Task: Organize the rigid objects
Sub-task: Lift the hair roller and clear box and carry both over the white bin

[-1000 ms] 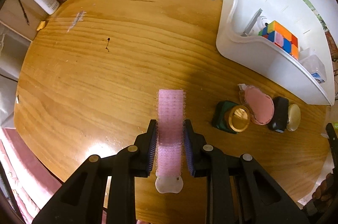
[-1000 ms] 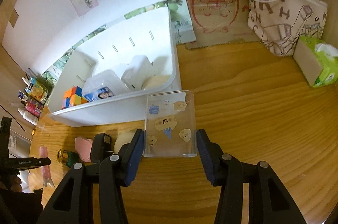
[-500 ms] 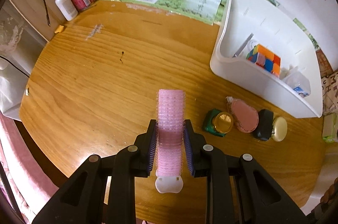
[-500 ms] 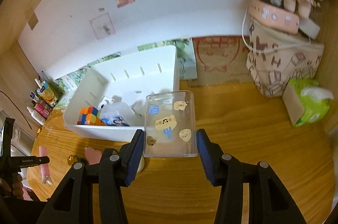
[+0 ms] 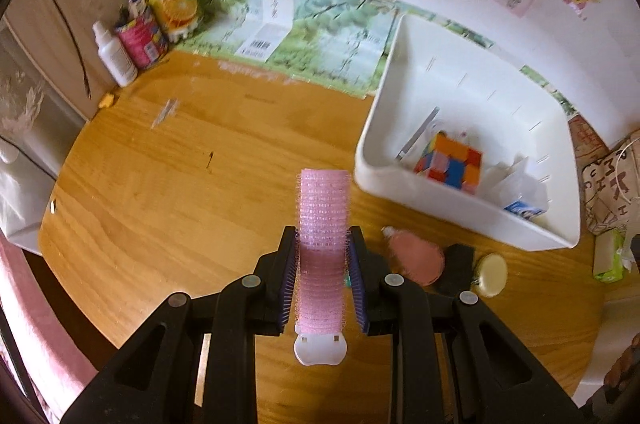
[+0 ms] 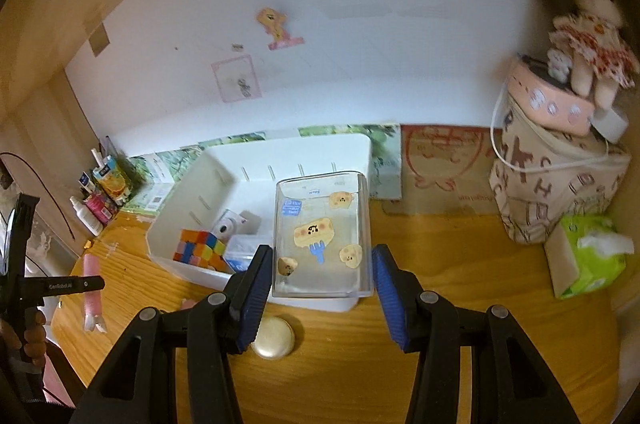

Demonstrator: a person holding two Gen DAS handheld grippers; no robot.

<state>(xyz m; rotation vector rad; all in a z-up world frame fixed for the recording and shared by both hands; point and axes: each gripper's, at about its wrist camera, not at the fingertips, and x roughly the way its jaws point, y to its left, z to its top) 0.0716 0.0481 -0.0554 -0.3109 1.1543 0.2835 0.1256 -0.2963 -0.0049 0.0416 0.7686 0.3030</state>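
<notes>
Both loads hung above the surface (image 5: pixel 168 192): left gripper (image 5: pixel 322 278) clamped tight on the roller (image 5: pixel 323 220), right gripper (image 6: pixel 320 288) gripping the clear box (image 6: pixel 322 236). Next, I judged, both needed lowering into the bin (image 5: pixel 404 176).

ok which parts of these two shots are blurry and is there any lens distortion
Left wrist view: the table edge bows from the fisheye; the puzzle cube and white bin are smeared, the pink hair roller stays fairly sharp. Right wrist view: the doll is blurred, the clear box crisp.
</notes>
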